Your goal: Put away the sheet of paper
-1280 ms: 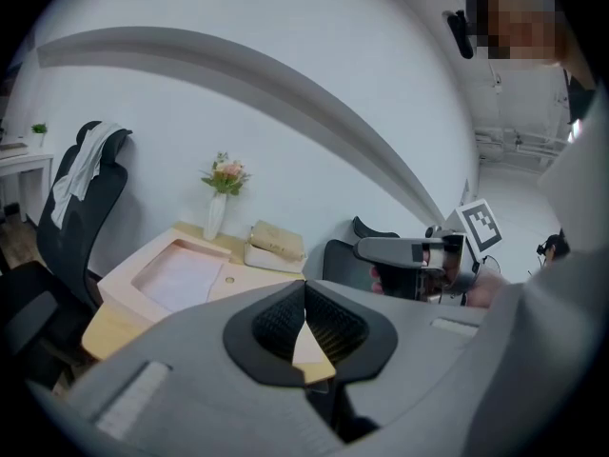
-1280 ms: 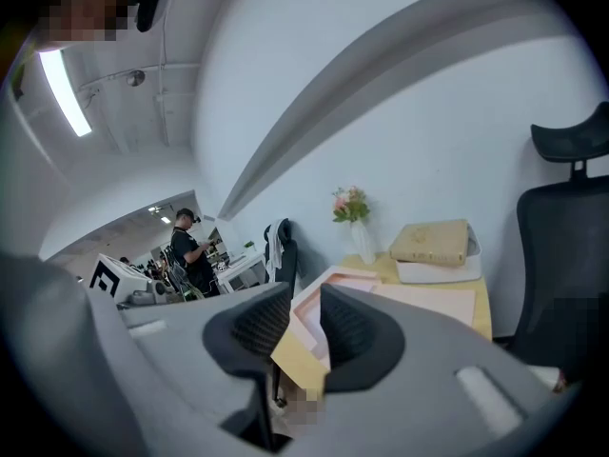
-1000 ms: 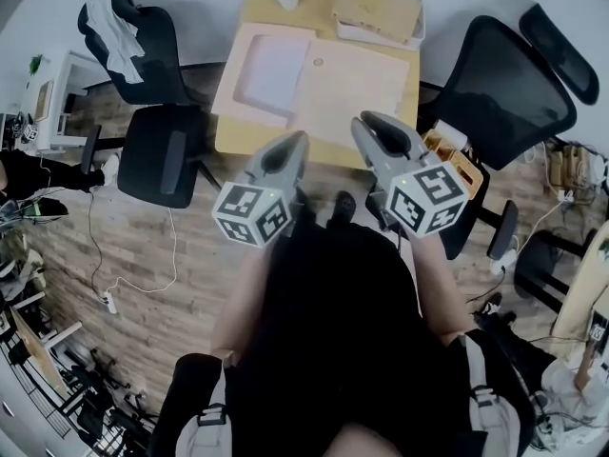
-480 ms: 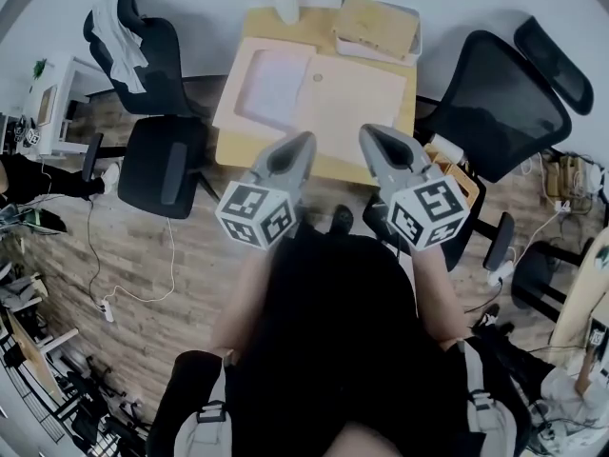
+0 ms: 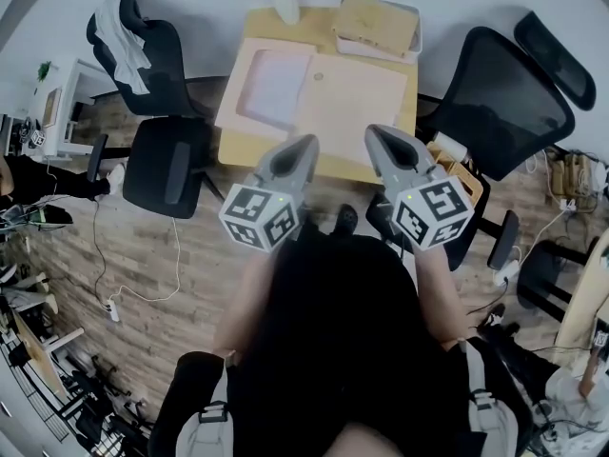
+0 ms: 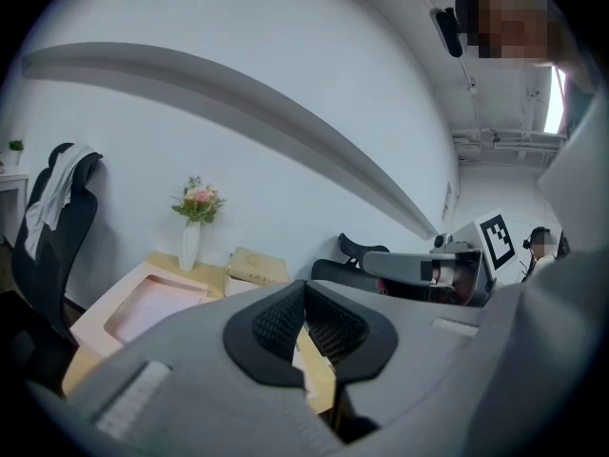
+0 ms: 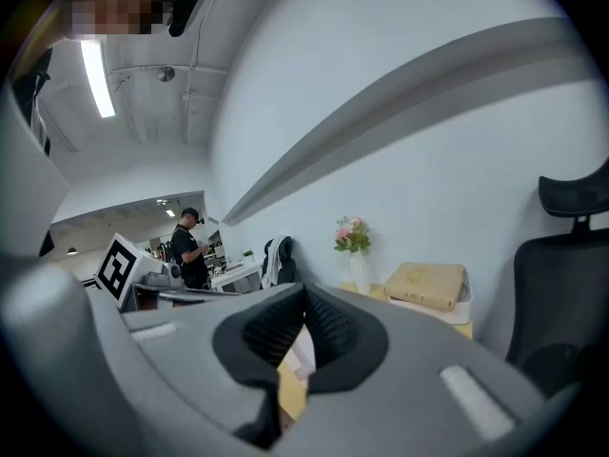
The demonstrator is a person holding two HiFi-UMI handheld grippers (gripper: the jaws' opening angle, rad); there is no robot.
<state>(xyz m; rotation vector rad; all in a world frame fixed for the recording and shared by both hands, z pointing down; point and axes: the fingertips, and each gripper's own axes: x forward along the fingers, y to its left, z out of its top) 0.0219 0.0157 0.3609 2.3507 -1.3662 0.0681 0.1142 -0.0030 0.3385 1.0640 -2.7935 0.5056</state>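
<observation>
A wooden table carries a pink tray-like folder with a pale lilac-white sheet in it. Beside that lies a large cream sheet. Both grippers hover short of the table's near edge, apart from the paper. The left gripper points at the table, and its dark pads meet at the tips with nothing between them. My right gripper is shut too and empty. The pink folder shows past the left jaws.
A vase of flowers and a tan box in a white tray stand at the table's far edge. Black office chairs flank the table, one at the left, one at the right. A person stands far off.
Both grippers stay in front of the table's near edge; the left one has drifted slightly. The head view has shifted a little, so the table sits lower in frame.
</observation>
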